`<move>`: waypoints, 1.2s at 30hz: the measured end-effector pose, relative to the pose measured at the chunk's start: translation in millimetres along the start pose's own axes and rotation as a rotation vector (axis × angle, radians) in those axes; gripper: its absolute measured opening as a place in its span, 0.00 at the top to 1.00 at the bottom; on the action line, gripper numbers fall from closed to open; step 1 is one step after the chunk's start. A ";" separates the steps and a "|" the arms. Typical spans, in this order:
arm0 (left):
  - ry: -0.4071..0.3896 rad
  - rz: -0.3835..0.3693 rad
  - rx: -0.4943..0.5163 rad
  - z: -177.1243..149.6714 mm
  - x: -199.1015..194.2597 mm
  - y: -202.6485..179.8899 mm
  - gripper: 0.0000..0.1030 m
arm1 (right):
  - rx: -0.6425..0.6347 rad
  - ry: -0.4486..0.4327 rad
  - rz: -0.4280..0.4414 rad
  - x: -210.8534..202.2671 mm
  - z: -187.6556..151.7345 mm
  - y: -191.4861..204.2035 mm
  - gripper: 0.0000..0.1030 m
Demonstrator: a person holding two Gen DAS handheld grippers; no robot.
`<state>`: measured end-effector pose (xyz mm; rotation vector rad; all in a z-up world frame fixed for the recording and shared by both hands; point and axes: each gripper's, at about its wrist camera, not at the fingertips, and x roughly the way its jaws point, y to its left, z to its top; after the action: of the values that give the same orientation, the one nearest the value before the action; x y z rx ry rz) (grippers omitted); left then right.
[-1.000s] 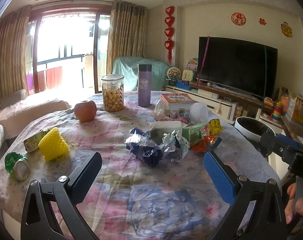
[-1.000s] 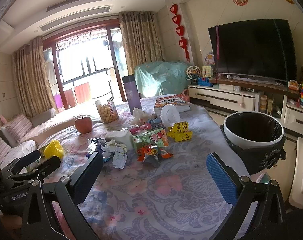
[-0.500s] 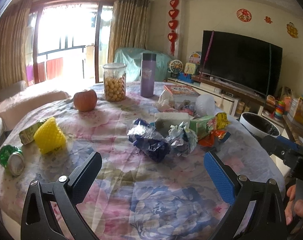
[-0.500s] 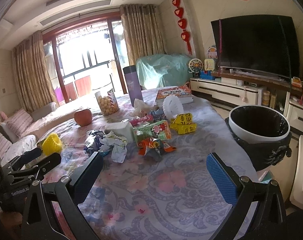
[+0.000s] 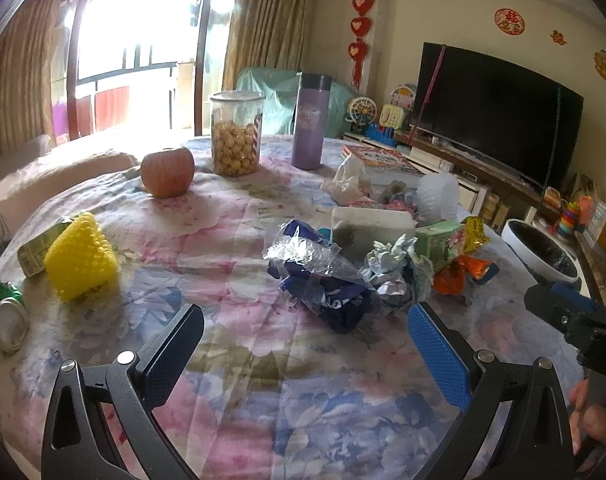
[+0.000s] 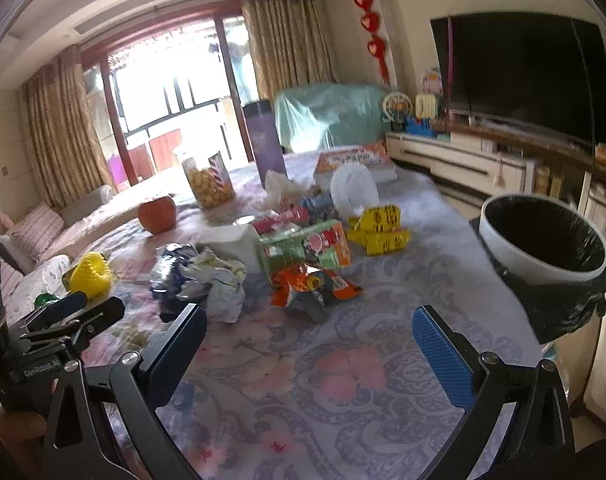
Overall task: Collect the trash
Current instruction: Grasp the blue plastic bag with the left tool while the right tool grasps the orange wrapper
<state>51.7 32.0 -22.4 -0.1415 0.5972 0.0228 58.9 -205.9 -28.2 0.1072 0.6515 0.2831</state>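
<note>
A heap of trash lies mid-table: a crumpled blue wrapper (image 5: 323, 284), silver foil (image 5: 391, 272), a green carton (image 5: 439, 240) (image 6: 303, 248), an orange wrapper (image 6: 307, 284) and yellow packets (image 6: 377, 230). A white bin with a black liner (image 6: 543, 248) (image 5: 541, 248) stands at the table's right edge. My left gripper (image 5: 303, 352) hovers open just short of the blue wrapper, holding nothing. My right gripper (image 6: 309, 348) is open and empty, a little short of the orange wrapper.
An apple (image 5: 167, 172), a jar of snacks (image 5: 235, 136), a purple flask (image 5: 309, 120) and a book (image 5: 379, 158) sit at the table's far side. A yellow foam net (image 5: 81, 258) and a green can (image 5: 3, 312) lie at the left. A television stands beyond.
Both grippers have moved forward and lower toward the trash heap, which looms larger in both views. Both stay open and empty.
</note>
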 end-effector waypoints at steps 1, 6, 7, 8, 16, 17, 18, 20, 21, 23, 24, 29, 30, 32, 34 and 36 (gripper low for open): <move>0.005 0.000 0.000 1.9 3.5 0.6 0.01 | 0.006 0.010 0.000 3.8 0.5 -2.0 0.01; 0.026 -0.008 -0.008 9.9 22.8 2.8 0.05 | 0.017 0.059 -0.001 23.6 3.5 -8.0 0.01; 0.032 -0.011 -0.010 11.6 27.7 3.1 0.06 | 0.019 0.064 0.002 26.5 4.0 -7.7 0.01; 0.036 -0.012 -0.011 13.3 32.6 3.3 0.07 | 0.022 0.071 0.004 30.0 4.6 -8.6 0.01; 0.101 -0.023 -0.027 27.5 68.2 3.5 0.23 | 0.038 0.131 0.021 58.0 11.2 -14.7 0.06; 0.115 -0.027 -0.025 28.5 73.4 2.8 0.26 | 0.041 0.144 0.028 62.2 11.7 -16.3 0.07; 0.130 -0.030 -0.022 29.0 78.7 2.1 0.31 | 0.043 0.153 0.035 65.1 11.8 -17.0 0.09; 0.152 -0.035 -0.022 29.8 86.6 2.3 0.39 | 0.043 0.175 0.046 72.2 12.2 -19.1 0.16; 0.160 -0.036 -0.025 30.3 90.1 3.3 0.43 | 0.044 0.183 0.050 74.6 12.2 -19.3 0.23; 0.165 -0.046 -0.034 32.6 94.8 5.9 0.47 | 0.055 0.205 0.068 80.1 12.0 -22.0 0.39; 0.163 -0.048 -0.037 33.4 95.6 6.6 0.52 | 0.065 0.216 0.081 82.1 11.1 -25.2 0.50; 0.139 -0.041 -0.013 31.6 91.9 3.6 0.68 | 0.062 0.208 0.110 75.7 10.1 -27.8 0.75; 0.132 -0.035 -0.004 30.4 89.1 2.6 0.73 | 0.056 0.201 0.113 71.9 10.2 -28.6 0.76; 0.124 -0.029 0.005 27.5 83.4 0.2 0.81 | 0.060 0.193 0.118 67.9 11.0 -29.1 0.77; 0.126 -0.033 0.008 26.0 78.9 -0.5 0.99 | 0.064 0.184 0.117 64.3 11.5 -30.3 0.78; 0.119 -0.034 0.007 25.5 71.9 -1.3 1.00 | 0.070 0.177 0.119 58.8 11.7 -34.3 0.78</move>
<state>125.5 32.9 -41.8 -0.1472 0.7135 -0.0202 118.4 -221.6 -59.6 0.1900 0.8324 0.3871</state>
